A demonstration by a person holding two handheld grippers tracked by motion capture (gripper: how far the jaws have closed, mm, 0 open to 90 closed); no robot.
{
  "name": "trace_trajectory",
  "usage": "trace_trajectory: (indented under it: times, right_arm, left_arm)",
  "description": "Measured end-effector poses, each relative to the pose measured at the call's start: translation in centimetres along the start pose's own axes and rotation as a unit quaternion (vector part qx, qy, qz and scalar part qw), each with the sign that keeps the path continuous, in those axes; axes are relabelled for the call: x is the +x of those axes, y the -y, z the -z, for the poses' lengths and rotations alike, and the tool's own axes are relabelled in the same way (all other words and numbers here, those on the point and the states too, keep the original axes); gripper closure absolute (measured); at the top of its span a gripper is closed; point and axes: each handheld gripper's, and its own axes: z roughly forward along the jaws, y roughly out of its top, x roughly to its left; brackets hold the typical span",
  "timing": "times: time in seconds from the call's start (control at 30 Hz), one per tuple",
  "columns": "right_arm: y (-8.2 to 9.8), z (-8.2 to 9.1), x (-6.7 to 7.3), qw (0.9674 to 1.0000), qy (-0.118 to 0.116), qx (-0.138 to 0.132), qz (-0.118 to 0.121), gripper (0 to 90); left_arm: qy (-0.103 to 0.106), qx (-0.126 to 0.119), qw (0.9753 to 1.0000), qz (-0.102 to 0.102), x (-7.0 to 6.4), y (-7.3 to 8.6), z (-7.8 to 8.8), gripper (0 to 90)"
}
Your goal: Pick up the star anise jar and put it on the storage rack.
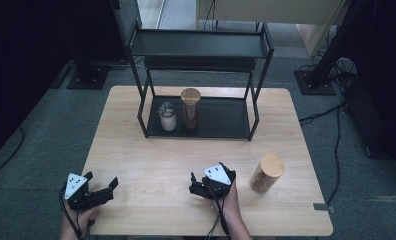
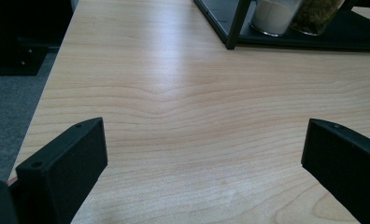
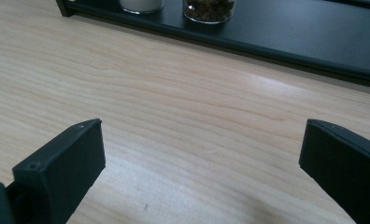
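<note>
— Jars first: what stands where?

— Two sit side by side on the bottom tray of the black rack (image 1: 206,131) at the far side of the bench (image 1: 151,165). One is a short jar (image 1: 168,117) with white powder or grains in it; its top looks pale and crumpled from above, and I cannot tell what it is. Just beside it, on its right in the high view, is a tall jar (image 1: 190,108) with a wooden lid and brown, coarse stuff inside.

— And the third one?

— A wooden-lidded jar (image 1: 266,173) stands alone on the bench near the right edge, well apart from the rack. It looks tan all the way down; I cannot tell its contents.

— Where are the claws?

— Both are low at the near side. The left claw (image 1: 103,189) is near the left front corner, jaws spread wide over bare wood, gripping nothing. The right claw (image 1: 198,184) is near the middle of the front, also wide and empty, with the lone jar off to its right and not touching it.

— What do the claw cameras add?

— The left gripper view catches the rack's corner post with the white-filled jar (image 2: 273,15) and the brown-filled one (image 2: 315,16) behind it. The right gripper view shows the bottoms of both on the tray's edge.
</note>
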Motion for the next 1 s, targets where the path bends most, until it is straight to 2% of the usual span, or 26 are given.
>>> trace_trajectory:
  times: [0.17,0.37,0.57,1.0]
  right_arm:
    - [0.4,0.8,0.1,1.0000,0.004,-0.004,0.004,0.3]
    - [0.9,1.5,0.5,0.9997,0.019,-0.008,0.010,0.5]
    - [1.2,2.1,0.4,0.9998,0.018,-0.011,0.007,0.4]
    - [2.3,4.3,-0.6,0.9999,-0.009,-0.013,-0.006,0.4]
  left_arm:
    - [0.000,0.000,1.0000,-0.001,0.0,0.0,0.0,0.5]
    - [0.000,0.000,1.0000,-0.002,0.0,0.0,0.0,0.5]
    - [0.000,0.000,1.0000,-0.001,0.0,0.0,0.0,0.5]
    - [0.001,0.002,1.0000,-0.004,-0.1,0.0,0.0,0.5]
